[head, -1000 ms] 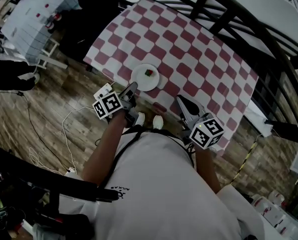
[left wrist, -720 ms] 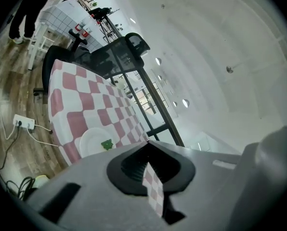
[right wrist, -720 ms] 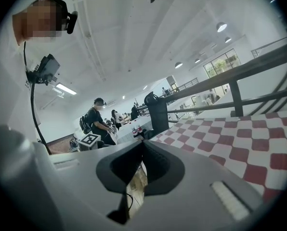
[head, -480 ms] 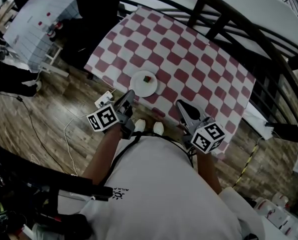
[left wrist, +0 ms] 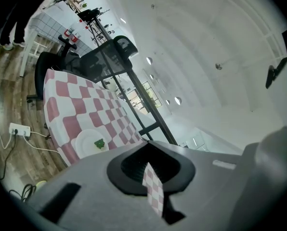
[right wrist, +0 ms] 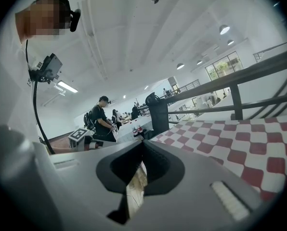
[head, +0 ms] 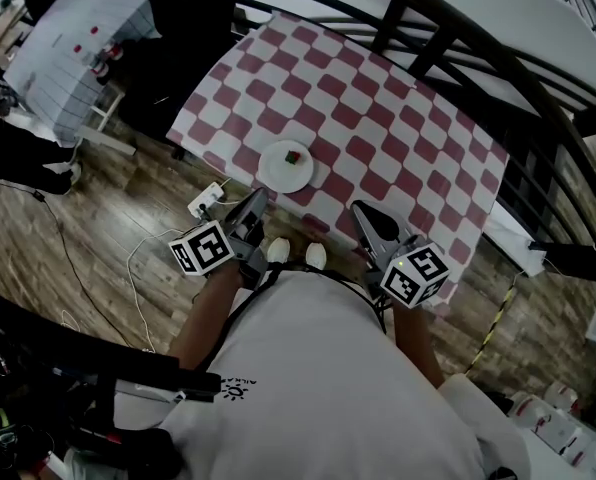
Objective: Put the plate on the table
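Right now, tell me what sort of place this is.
Probably a big open indoor hall used as a workspace: a high white ceiling with round lights, a black railing along the checked-cloth table, and a person standing farther off.

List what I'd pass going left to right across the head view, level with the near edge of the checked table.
White table → left gripper → plate → right gripper. The power strip on the floor overlaps the left gripper's span, so I leave it out of the order.
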A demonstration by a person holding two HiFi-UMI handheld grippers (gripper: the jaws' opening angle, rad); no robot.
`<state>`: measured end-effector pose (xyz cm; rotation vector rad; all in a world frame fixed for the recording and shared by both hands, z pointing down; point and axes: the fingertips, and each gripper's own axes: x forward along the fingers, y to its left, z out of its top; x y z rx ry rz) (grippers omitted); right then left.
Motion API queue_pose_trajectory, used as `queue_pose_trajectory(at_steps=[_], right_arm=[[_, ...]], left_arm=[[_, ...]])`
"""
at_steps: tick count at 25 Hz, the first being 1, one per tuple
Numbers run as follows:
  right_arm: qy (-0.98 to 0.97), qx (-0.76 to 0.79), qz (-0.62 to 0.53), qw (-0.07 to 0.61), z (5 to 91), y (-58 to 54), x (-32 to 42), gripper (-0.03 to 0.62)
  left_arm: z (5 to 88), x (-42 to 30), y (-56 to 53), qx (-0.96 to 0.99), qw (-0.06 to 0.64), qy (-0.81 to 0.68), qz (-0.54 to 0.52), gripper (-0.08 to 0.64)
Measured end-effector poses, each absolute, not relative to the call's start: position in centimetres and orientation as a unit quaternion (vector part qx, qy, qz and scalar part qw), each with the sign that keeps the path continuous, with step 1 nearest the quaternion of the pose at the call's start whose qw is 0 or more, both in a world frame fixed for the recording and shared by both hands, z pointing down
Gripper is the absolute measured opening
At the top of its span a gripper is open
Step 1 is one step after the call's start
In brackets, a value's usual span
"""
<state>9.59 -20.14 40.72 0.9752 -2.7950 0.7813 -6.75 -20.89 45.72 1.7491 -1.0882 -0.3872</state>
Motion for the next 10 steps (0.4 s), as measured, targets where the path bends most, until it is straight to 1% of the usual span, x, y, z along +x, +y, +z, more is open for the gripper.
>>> queue_pose_trajectory(at_steps=[10], right_arm=[[-0.909,0.325,0.256,0.05,41.01,-20.36,8.73,0.008]], left_arm=[[46.67,-7.74,-21.15,0.711,0.521,-0.444,-0.161,0.008]])
